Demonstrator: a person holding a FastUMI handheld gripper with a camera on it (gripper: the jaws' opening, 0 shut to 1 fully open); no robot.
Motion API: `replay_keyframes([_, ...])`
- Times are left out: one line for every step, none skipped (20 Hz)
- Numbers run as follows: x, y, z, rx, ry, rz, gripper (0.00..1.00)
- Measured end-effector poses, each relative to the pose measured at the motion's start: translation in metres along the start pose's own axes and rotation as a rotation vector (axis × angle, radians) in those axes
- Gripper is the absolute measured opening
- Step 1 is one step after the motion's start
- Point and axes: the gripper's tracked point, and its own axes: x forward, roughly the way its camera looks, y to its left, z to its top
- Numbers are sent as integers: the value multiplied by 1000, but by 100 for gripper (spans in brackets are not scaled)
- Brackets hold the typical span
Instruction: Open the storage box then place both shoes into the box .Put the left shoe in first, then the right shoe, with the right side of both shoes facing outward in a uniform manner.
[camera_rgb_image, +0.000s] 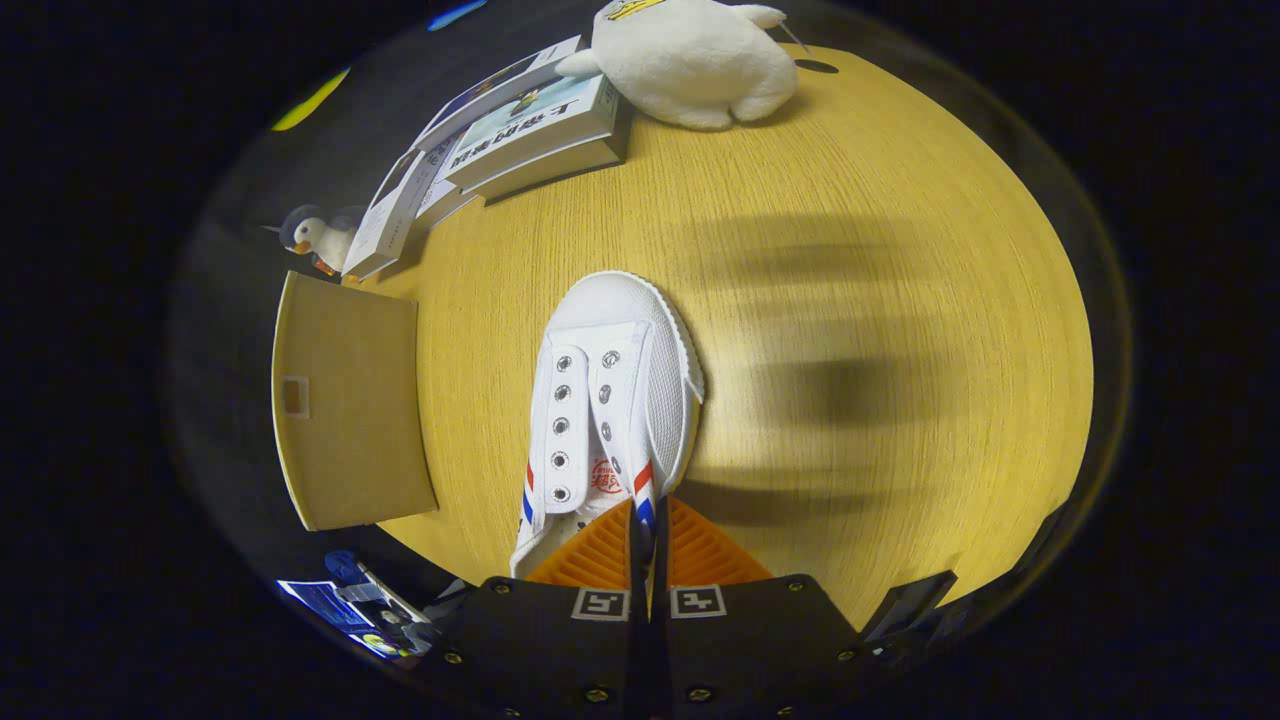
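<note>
Shoe clamped by its side wall in my gripper, lifted over the table; boxing it remains.

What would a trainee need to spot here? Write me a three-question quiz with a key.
1. True or false: the hand-held gripper is closed on the white shoe.
2. Which lies beside the books? A) white plush toy B) mug C) lamp
3. Fill in: the shoe's toe points ___ from the fingers.

Key: 1 true, both fingers pinch the shoe's side wall by the striped band; 2 A; 3 away.
</note>
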Motion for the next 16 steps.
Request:
replay_keyframes([-3, 3, -1, 3, 0, 10, 1])
replay_keyframes([-5, 6, -2, 3, 1, 16, 1])
replay_keyframes([-8, 9, -2, 1, 0, 20, 1])
replay_keyframes([-12, 13, -2, -6, -2, 27, 1])
replay_keyframes([-16, 18, -2, -8, -2, 42, 1])
replay_keyframes([-18, 24, -2, -2, -1, 63, 1])
replay_keyframes([-19, 31, -2, 11, 3, 92, 1])
replay_keyframes([-21, 39, -2, 27, 6, 123, 1])
replay_keyframes([-22, 46, -3, 38, 9, 151, 1])
replay_keyframes([-24, 52, -5, 46, 11, 169, 1])
replay_keyframes([-26, 58, -4, 44, 8, 179, 1])
replay_keyframes([-28, 63, -4, 34, 4, 180, 1])
replay_keyframes([-32, 68, -2, 20, -1, 183, 0])
replay_keyframes([-36, 74, -1, 7, -8, 186, 0])
replay_keyframes([-41, 81, 2, -1, -14, 192, 0])
replay_keyframes([-45, 87, 4, -8, -20, 200, 1])
